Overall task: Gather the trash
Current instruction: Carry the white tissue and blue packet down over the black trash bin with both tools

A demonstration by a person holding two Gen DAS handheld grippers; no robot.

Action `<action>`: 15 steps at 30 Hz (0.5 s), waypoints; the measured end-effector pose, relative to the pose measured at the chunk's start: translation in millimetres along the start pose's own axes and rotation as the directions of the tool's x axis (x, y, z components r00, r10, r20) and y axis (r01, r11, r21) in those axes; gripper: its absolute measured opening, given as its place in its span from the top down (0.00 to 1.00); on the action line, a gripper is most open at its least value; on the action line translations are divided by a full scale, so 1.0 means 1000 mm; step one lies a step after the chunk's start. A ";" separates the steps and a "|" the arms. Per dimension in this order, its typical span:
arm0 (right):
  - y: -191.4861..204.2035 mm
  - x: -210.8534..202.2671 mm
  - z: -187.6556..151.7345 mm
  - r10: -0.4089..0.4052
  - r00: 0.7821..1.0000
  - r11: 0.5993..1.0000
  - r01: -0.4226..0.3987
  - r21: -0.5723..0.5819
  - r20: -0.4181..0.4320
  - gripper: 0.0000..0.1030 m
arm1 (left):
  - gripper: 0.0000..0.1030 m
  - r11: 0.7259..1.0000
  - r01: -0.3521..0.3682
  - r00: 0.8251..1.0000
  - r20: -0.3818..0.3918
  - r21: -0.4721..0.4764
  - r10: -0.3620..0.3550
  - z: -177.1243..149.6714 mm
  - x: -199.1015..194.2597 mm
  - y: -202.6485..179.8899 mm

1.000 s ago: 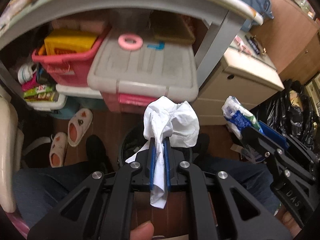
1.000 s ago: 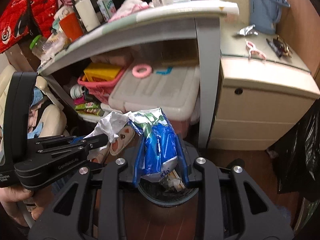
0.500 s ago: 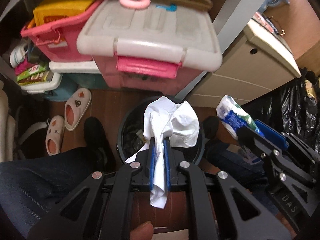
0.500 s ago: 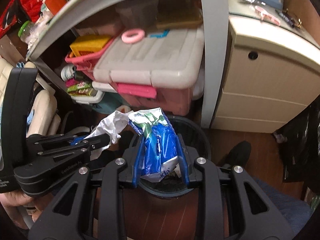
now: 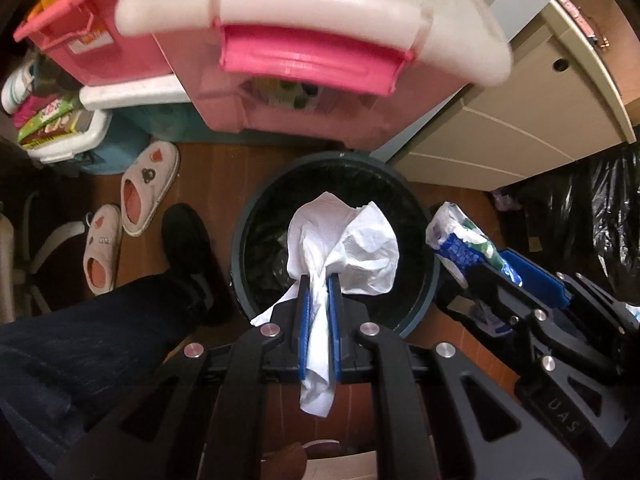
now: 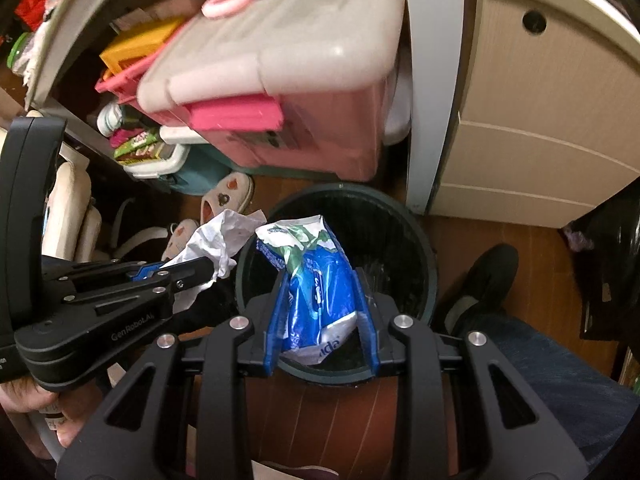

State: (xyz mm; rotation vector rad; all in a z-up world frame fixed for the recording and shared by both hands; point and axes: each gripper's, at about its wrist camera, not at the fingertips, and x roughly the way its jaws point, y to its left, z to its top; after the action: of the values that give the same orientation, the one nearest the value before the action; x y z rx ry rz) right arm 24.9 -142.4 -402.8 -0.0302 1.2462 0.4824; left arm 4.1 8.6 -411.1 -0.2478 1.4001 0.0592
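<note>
My left gripper [image 5: 319, 280] is shut on a crumpled white tissue [image 5: 352, 244] and holds it over the mouth of a round dark trash bin [image 5: 248, 216] on the wooden floor. My right gripper [image 6: 322, 276] is shut on a blue, green and white plastic wrapper [image 6: 316, 280], held over the same bin [image 6: 424, 240]. The right gripper with its wrapper [image 5: 464, 248] shows at the right of the left wrist view. The left gripper with the tissue [image 6: 220, 240] shows at the left of the right wrist view. The bin has a black liner with dark trash inside.
Pink storage boxes with white lids [image 5: 304, 52] sit under a desk just behind the bin. A cream drawer unit [image 6: 532, 128] stands at the right, black bags [image 5: 580, 216] beside it. Slippers [image 5: 148, 184] and the person's legs and black shoes [image 6: 488, 280] flank the bin.
Both grippers have moved down and forward with their loads, from in front of the desk shelf to just above the bin's opening. Both stay shut.
</note>
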 end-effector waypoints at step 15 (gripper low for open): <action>-0.009 0.051 0.004 -0.020 0.996 1.000 0.020 0.003 -0.081 0.57 | 0.88 1.000 -0.010 0.998 -0.069 0.006 0.010 0.010 0.043 0.002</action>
State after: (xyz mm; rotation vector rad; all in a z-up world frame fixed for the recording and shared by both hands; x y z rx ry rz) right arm 43.1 -132.4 -450.2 -0.0592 1.3254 0.4651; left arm 21.2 8.5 -451.9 -0.2396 1.4699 0.0554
